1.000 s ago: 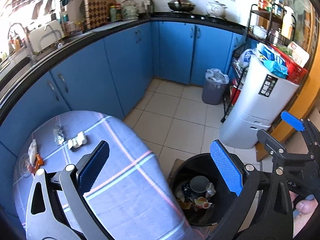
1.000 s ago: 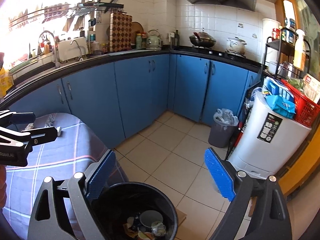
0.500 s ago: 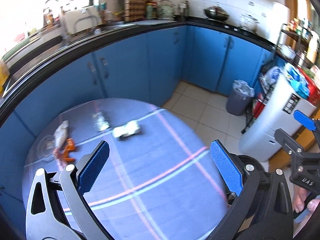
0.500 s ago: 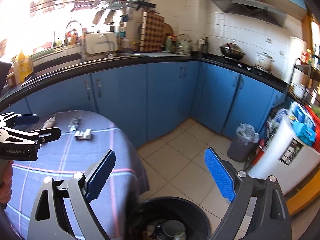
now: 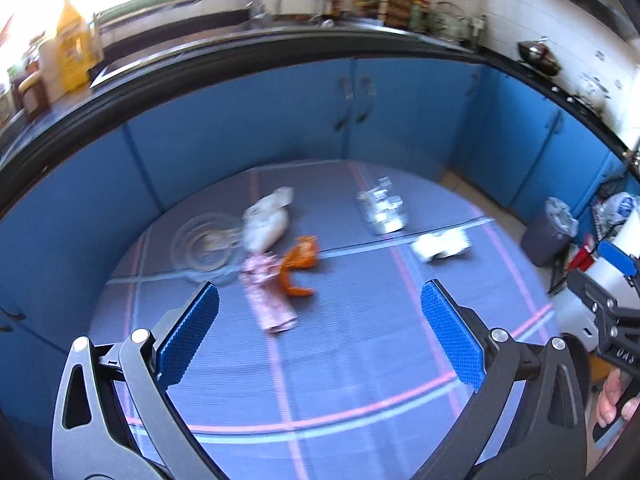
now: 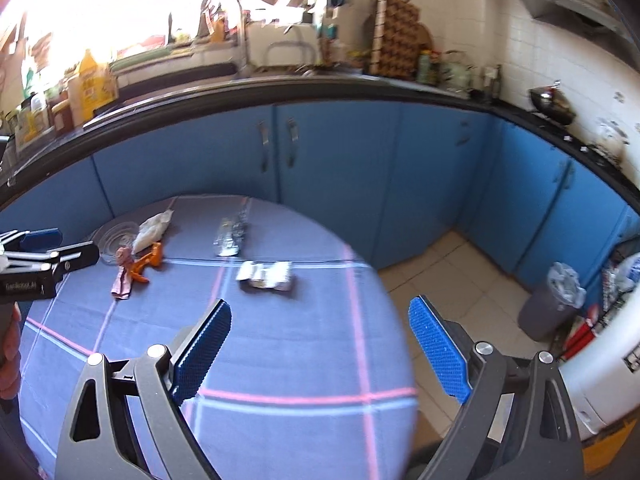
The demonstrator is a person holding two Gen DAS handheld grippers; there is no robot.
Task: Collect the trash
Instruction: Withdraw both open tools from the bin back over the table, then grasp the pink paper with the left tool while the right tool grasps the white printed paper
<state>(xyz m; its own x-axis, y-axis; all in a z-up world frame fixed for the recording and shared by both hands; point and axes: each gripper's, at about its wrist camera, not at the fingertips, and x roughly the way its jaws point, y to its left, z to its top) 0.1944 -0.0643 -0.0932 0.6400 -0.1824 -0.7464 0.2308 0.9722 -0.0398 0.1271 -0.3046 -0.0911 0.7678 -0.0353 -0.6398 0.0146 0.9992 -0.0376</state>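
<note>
Left tongs (image 5: 320, 340) are wide open and empty over the bench (image 5: 360, 380). Trash sits ahead: clear lid (image 5: 206, 246), white bag (image 5: 266, 220), pink wrapper (image 5: 268, 296), orange scrap (image 5: 300, 266), foil (image 5: 382, 210), crumpled pack (image 5: 442, 245). I'd go for the pink wrapper, low and centred. Right tongs (image 6: 320, 352) are open and empty too, nearest the pack.

A: What lies on the table (image 5: 360, 380)?

B: At its far left a dish (image 5: 206, 242). Just right of it a bag (image 5: 266, 220), and nearer the camera a wrapper (image 5: 268, 300) beside a peel (image 5: 300, 264).

A: And to the right?

B: Foil (image 5: 382, 210) towards the far edge, a carton (image 5: 442, 244) nearer and further right. Cabinets (image 5: 280, 120) stand behind the table, a bin (image 5: 550, 232) on the floor to its right.
</note>
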